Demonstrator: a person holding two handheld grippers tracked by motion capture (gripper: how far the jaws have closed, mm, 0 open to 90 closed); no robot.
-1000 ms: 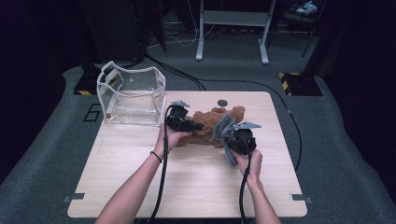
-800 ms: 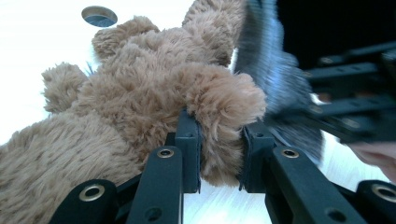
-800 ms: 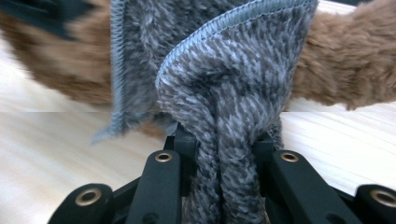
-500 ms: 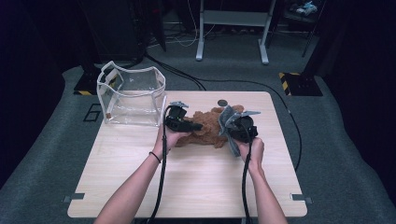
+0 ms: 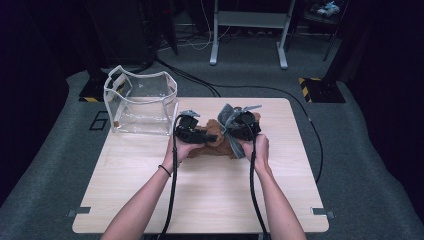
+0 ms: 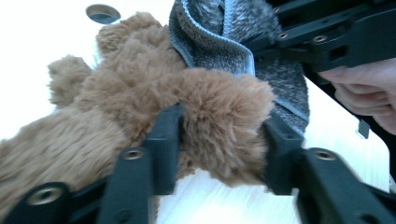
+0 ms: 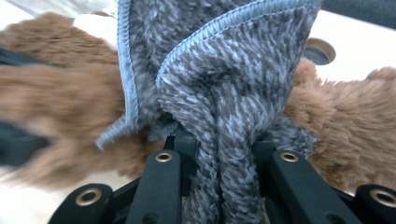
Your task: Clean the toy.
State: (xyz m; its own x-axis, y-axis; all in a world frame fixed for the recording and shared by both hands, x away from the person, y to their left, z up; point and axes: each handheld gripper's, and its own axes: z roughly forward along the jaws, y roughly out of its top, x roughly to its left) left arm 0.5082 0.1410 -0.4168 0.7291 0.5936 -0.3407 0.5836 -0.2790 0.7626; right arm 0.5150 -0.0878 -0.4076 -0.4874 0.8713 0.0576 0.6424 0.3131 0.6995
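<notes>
The brown plush toy [image 5: 212,140] lies on the pale wooden counter [image 5: 200,200], near the middle of its far half, between the two hands. In the left gripper view a furry limb of the plush toy [image 6: 140,93] sits between the jaws of the left tongs [image 6: 219,144]; these jaws have just been opening, and they now flank the limb at a middling width, the fur brushing both inner faces, without visibly squeezing it. The grey knitted cloth [image 5: 231,127] with its light blue stitched hem is draped over the right side of the toy. In the right gripper view the right tongs [image 7: 219,154] are clamped narrowly on a bunched fold of the grey knitted cloth [image 7: 224,93], which rises straight up between the jaws, with the brown fur visible behind it on both sides. In the left gripper view the same cloth [image 6: 224,42] hangs against the toy's upper side, with the right tongs and the fingers of the right hand [image 6: 369,88] just beyond it. In the high view the left tongs [image 5: 190,131] and right tongs [image 5: 242,127] are both at the toy, near each other, with a black cable trailing from each toward the person. A round hole in the counter [image 6: 102,13] lies just beyond the toy. A clear plastic bag with white trim [image 5: 141,102] stands upright at the far left corner of the counter, apart from the toy.
</notes>
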